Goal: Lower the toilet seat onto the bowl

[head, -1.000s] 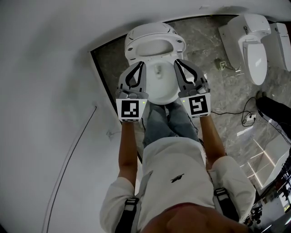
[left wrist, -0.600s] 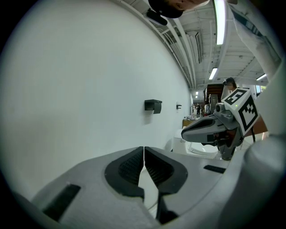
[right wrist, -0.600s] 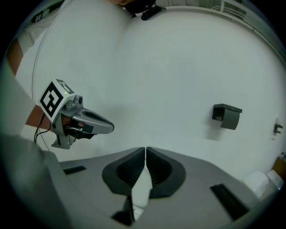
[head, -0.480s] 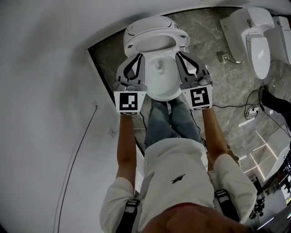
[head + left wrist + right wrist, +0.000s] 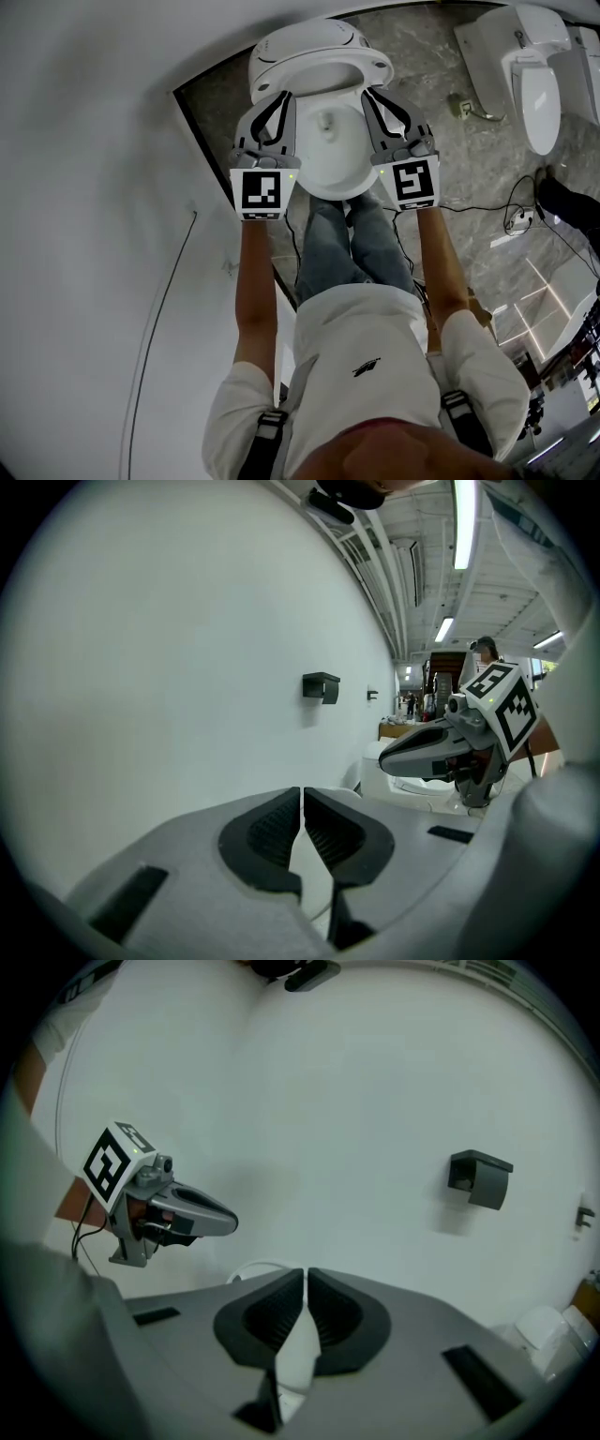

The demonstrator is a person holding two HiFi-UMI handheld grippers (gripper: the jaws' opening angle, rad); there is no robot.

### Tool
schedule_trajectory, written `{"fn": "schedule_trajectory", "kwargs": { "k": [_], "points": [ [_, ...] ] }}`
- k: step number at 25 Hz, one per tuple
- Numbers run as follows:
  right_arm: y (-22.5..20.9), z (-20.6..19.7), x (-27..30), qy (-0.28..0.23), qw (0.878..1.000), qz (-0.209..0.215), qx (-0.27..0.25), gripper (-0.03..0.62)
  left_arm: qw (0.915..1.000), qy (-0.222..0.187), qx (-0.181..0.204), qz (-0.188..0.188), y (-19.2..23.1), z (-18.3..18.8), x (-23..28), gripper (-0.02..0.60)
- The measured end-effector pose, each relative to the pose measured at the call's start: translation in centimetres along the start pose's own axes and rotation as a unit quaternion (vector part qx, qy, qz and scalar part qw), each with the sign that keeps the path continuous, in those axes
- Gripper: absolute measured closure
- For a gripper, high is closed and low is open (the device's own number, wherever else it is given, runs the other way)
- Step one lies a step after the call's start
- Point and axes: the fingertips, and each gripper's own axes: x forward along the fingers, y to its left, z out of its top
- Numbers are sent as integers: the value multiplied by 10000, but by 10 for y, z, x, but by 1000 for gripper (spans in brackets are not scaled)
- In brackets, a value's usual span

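Probably treat toilet seat (image 5: pixel 319 67), raised at back of bowl (image 5: pixel 330 164), as stiff, light-ish, slick plastic on rear hinge: w/ left gripper (image 5: pixel 284 97) & right gripper (image 5: pixel 368 94) both closed, empty, flanking bowl, push top rim mid-span & ease down, no dropping.

The right gripper (image 5: pixel 306 1279), jaws together, faces a white wall (image 5: pixel 356 1119) bearing perhaps a paper holder (image 5: pixel 480 1179).

Head view looks steeply down on the toilet (image 5: pixel 328 155); both gripper views face one shared white wall (image 5: pixel 169 667).
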Motion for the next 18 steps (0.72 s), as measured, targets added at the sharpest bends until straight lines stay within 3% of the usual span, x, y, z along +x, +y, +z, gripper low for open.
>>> {"fn": "schedule_trajectory", "kwargs": {
  "k": [14, 18],
  "points": [
    [-23, -28, 36, 267, 9991, -38, -340, 557, 9991, 376, 212, -14, 13, -33, 32, 551],
    [-24, -35, 45, 378, 9978, 13, -550, 523, 9988, 429, 254, -22, 17, -37, 39, 551]
  ]
}}
